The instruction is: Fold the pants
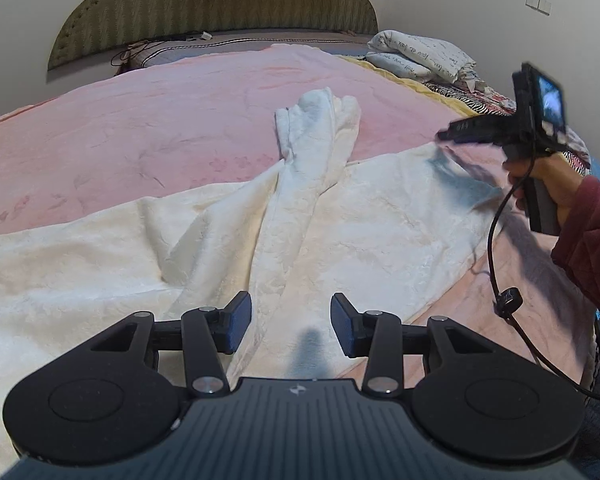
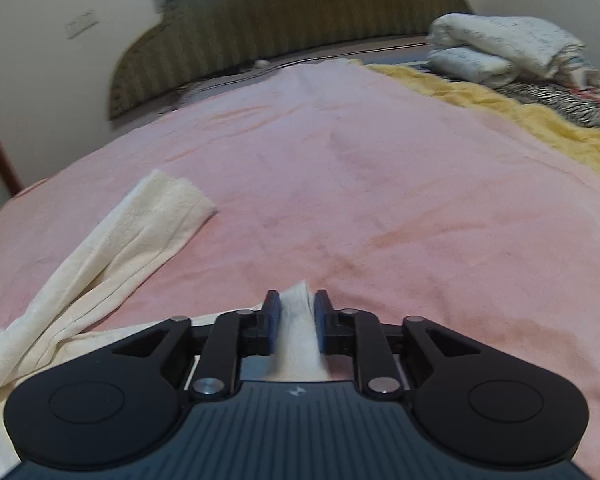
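Observation:
Cream-white pants (image 1: 320,216) lie spread on the pink bed cover (image 1: 140,132), with one leg running away toward the headboard. My left gripper (image 1: 291,326) is open and empty, hovering over the near part of the pants. My right gripper (image 2: 297,320) is shut on a bunched edge of the pants (image 2: 300,332); a pant leg (image 2: 140,220) stretches off to its left. The right gripper (image 1: 452,132) also shows in the left wrist view, blurred, at the far right corner of the cloth.
A green padded headboard (image 1: 216,4) stands at the back. Folded white bedding (image 1: 420,56) sits at the back right on a yellow and patterned blanket (image 2: 520,108). The person's red-sleeved arm (image 1: 588,240) and a dangling cable (image 1: 500,272) are at right.

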`<move>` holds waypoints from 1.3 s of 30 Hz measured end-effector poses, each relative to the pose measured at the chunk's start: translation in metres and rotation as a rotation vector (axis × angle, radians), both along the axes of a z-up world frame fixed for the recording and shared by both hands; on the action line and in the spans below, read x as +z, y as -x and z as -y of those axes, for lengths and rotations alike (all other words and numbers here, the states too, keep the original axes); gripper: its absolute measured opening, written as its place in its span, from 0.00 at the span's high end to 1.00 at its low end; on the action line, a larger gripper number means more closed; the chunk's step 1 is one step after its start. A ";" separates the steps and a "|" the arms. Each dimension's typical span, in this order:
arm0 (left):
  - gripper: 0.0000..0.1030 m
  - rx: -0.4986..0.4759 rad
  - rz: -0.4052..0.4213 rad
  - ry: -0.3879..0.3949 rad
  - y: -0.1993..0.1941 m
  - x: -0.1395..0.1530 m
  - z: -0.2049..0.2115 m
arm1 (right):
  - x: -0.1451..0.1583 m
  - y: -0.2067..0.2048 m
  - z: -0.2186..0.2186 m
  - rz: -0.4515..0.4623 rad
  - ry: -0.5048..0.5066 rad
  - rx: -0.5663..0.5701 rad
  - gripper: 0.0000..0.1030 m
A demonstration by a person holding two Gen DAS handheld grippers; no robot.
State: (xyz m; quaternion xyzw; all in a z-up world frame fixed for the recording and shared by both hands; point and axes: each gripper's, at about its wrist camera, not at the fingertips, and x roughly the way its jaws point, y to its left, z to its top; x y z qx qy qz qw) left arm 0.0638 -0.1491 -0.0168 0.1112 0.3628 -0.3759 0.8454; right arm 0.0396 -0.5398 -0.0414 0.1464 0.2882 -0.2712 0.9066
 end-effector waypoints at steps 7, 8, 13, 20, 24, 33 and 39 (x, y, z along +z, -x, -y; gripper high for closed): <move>0.53 0.037 -0.037 0.025 -0.011 -0.014 -0.002 | 0.057 -0.055 -0.099 0.067 0.141 0.354 0.54; 0.53 0.042 -0.038 0.032 -0.012 -0.015 -0.003 | 0.056 -0.073 -0.117 0.045 0.161 0.415 0.45; 0.53 0.038 -0.043 0.027 -0.014 -0.020 -0.002 | 0.020 -0.169 -0.160 -0.177 0.257 0.426 0.41; 0.46 0.024 -0.022 0.031 -0.011 -0.024 -0.001 | -0.003 -0.188 -0.123 -0.170 0.057 0.309 0.76; 0.46 0.021 -0.023 0.028 -0.014 -0.026 0.001 | 0.007 -0.156 -0.106 -0.053 -0.019 0.270 0.91; 0.63 0.052 -0.012 -0.005 -0.018 -0.024 0.011 | 0.033 -0.025 -0.044 0.275 -0.301 0.087 0.93; 0.63 0.062 0.025 -0.043 -0.017 -0.026 0.023 | -0.003 0.012 -0.019 0.273 -0.435 0.014 0.92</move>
